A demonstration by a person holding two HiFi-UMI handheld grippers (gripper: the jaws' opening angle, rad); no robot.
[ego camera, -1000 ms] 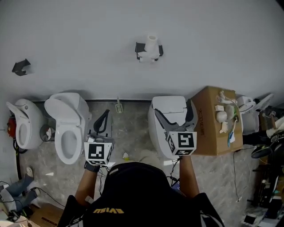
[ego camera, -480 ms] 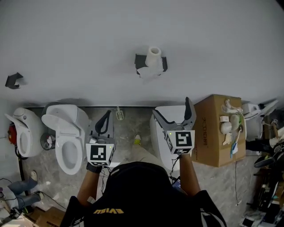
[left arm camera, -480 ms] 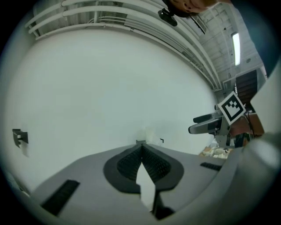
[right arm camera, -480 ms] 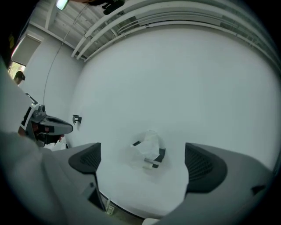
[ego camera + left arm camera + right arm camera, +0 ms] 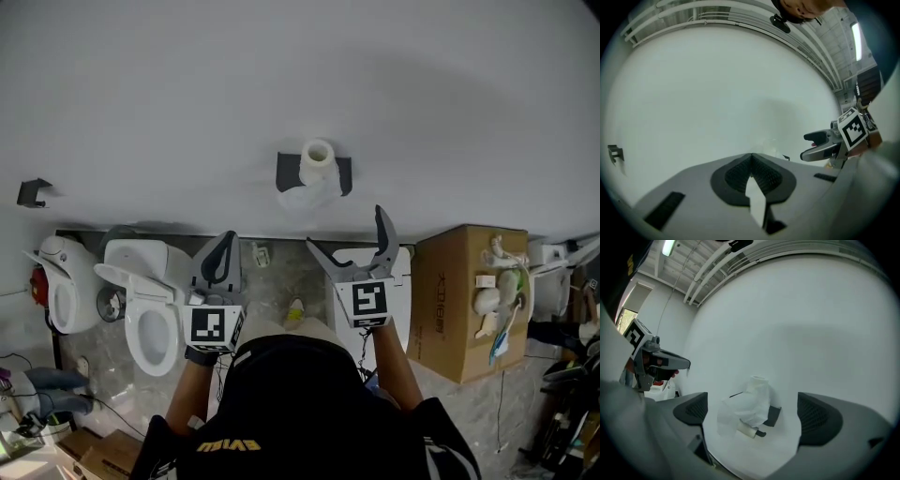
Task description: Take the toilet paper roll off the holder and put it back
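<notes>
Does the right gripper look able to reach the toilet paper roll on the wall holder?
Probably yes: the right gripper is wide open and aimed at the toilet paper roll, with nothing showing between them.

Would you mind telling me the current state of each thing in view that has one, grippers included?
toilet paper roll: on the holder, upright, a loose sheet hanging from it.
holder: fixed to the wall, carrying the roll.
left gripper: shut, nothing between its jaws.
right gripper: open, empty, aimed at the roll but not touching it.
toilet: lid raised, bowl open.
</notes>
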